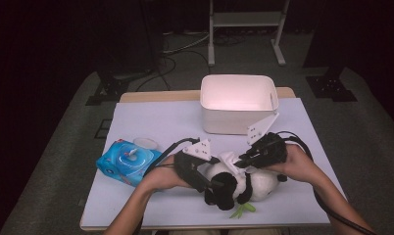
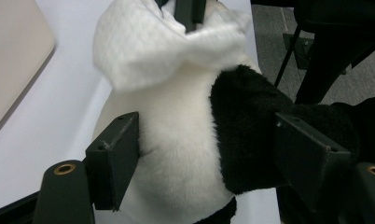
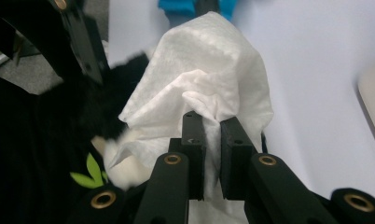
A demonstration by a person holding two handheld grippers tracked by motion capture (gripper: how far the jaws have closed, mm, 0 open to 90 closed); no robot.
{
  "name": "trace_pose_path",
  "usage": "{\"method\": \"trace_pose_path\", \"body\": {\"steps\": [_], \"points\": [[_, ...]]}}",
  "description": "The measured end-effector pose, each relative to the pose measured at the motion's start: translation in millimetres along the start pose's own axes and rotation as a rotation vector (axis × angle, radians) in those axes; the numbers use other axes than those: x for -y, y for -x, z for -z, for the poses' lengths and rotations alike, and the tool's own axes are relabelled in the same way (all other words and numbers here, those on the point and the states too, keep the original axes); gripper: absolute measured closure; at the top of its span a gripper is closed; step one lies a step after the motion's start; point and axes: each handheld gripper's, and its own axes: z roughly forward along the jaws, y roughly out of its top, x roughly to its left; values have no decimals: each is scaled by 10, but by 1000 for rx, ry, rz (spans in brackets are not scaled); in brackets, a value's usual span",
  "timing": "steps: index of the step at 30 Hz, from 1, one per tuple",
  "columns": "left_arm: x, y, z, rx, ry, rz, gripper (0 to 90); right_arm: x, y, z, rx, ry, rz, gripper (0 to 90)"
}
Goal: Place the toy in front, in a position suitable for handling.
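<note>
Left gripper point(image 2: 202, 154) clamped around plush panda point(image 2: 185, 154), jaws wide, pads pressing white belly on one side and black limb on the other. Right gripper point(image 3: 212, 140) pinched tight on white wipe point(image 3: 209, 79), draped against panda's top. Panda lying on white table sheet point(image 1: 151, 122), near front edge, just before white bin point(image 1: 236, 105). Blue wipes pack point(image 1: 128, 161) off to the left.

The bench point(image 1: 151, 122) has a pale lilac cover. On it stand a white tub point(image 1: 237, 103) at the far side, a blue pack of wipes point(image 1: 128, 162) at the left (a small white lid point(image 1: 145, 143) just behind it) and a toy panda point(image 1: 244, 185) near the front edge.
</note>
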Motion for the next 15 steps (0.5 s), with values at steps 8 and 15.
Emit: {"method": "trace_pose_path", "body": {"steps": [8,15], "points": [[3,-41,7,3,-6,19,250,278,27,153,45,-28,-47,815],[10,-64,13,5,-11,29,250,543,21,409,79,-6,-98,815]]}}
